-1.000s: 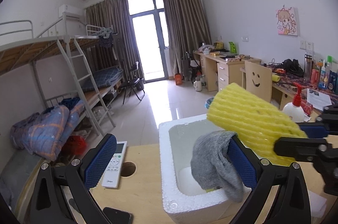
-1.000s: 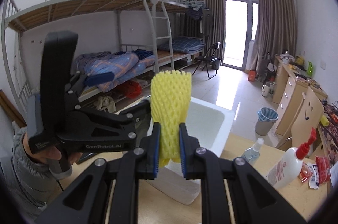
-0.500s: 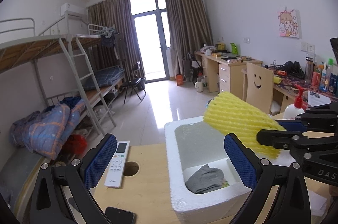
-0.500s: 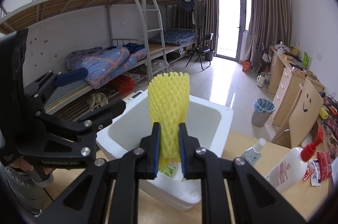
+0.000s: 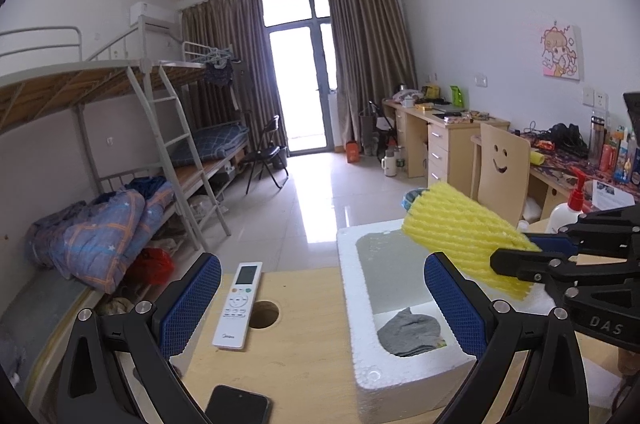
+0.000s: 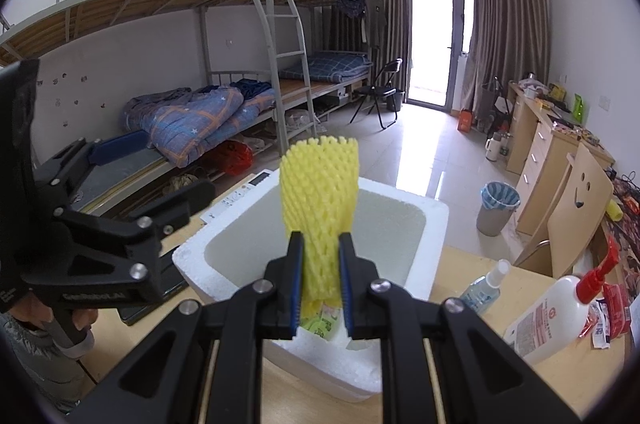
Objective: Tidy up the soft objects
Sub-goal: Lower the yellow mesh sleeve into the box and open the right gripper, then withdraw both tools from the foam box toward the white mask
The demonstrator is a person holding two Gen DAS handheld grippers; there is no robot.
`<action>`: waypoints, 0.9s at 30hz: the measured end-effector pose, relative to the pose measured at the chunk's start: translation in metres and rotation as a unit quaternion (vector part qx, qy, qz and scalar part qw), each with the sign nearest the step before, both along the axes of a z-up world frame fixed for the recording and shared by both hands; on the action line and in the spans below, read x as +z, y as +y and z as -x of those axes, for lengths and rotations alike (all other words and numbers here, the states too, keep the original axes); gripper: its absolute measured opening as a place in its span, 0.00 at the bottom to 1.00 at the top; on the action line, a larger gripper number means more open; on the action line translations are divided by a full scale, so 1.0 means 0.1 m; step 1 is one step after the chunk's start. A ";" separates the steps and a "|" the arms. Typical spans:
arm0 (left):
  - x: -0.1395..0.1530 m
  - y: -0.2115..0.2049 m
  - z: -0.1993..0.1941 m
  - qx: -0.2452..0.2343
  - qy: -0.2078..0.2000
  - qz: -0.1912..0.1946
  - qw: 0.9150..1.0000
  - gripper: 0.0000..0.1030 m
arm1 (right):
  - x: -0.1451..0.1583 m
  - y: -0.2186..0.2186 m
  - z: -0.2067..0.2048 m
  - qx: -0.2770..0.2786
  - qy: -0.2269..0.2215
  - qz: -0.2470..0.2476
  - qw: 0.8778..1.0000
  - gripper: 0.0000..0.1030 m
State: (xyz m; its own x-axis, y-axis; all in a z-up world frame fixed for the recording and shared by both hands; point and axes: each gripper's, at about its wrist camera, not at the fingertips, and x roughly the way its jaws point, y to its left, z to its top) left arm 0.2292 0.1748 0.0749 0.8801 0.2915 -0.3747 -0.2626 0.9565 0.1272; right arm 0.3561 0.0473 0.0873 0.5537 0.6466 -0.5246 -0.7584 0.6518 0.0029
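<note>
**Right hand-held gripper holds the foam net over the box**

The right hand-held gripper (image 6: 319,278) is clamped on the yellow foam net (image 6: 319,191), above the white foam box (image 6: 434,224) on the table (image 5: 300,344). The left hand-held gripper (image 5: 320,300) is spread wide, holding nothing. Beyond its right finger, a grey sock (image 5: 410,332) lies inside the box.

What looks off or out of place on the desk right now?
Nothing spilled or damaged. The grey sock lies crumpled in the foam box, and the right gripper holds the yellow foam net above it. The remote and phone lie flat on the desk.
</note>
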 end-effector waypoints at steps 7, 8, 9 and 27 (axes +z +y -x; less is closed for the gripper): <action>0.04 0.02 0.06 0.008 -0.003 -0.001 1.000 0.99 | -0.07 0.04 -0.12 -0.012 0.023 0.004 1.000 0.68; 0.04 0.02 0.07 0.008 -0.003 -0.001 1.000 0.99 | -0.07 0.03 -0.13 -0.014 0.025 0.000 1.000 0.74; 0.04 0.03 0.08 0.009 -0.002 0.000 1.000 0.99 | -0.06 0.01 -0.14 -0.018 0.027 -0.004 0.999 0.75; 0.20 -0.16 0.41 0.004 -0.017 0.008 1.000 0.99 | 0.15 -0.25 0.16 -0.017 0.011 -0.025 0.999 0.86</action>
